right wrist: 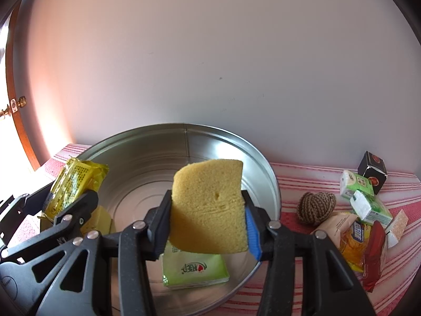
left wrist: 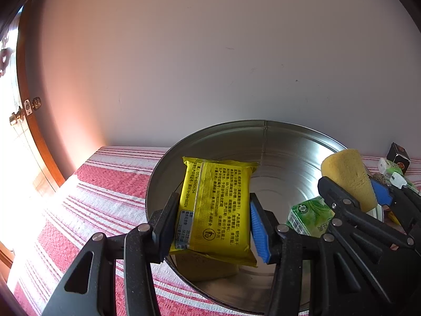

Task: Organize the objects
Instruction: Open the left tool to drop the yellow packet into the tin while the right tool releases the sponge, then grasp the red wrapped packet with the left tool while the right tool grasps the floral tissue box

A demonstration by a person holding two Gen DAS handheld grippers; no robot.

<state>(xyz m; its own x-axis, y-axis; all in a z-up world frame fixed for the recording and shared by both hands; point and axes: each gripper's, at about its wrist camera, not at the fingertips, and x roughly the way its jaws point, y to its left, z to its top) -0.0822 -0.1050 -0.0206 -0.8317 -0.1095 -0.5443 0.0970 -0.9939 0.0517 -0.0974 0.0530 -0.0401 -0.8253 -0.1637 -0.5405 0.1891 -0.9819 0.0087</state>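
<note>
My left gripper (left wrist: 213,210) is shut on a yellow snack packet (left wrist: 215,205), held upright over the left part of a round metal basin (left wrist: 263,122). My right gripper (right wrist: 208,205) is shut on a yellow sponge (right wrist: 208,208), lifted above the basin (right wrist: 184,125). A green packet (right wrist: 194,268) lies flat on the basin floor under the sponge. A second yellowish sponge block (left wrist: 205,266) rests in the basin beneath the yellow packet. In the left wrist view the right gripper (left wrist: 352,187) with its sponge (left wrist: 347,173) appears at the right; the left gripper (right wrist: 52,197) shows at the left of the right wrist view.
The basin sits on a red-and-white striped cloth (left wrist: 105,184) against a white wall. To its right lie a knitted brown ball (right wrist: 315,206), a black box (right wrist: 372,168), green-white packs (right wrist: 356,184), an orange snack bag (right wrist: 352,239) and a red packet (right wrist: 375,252). A wooden door (left wrist: 23,105) is at the left.
</note>
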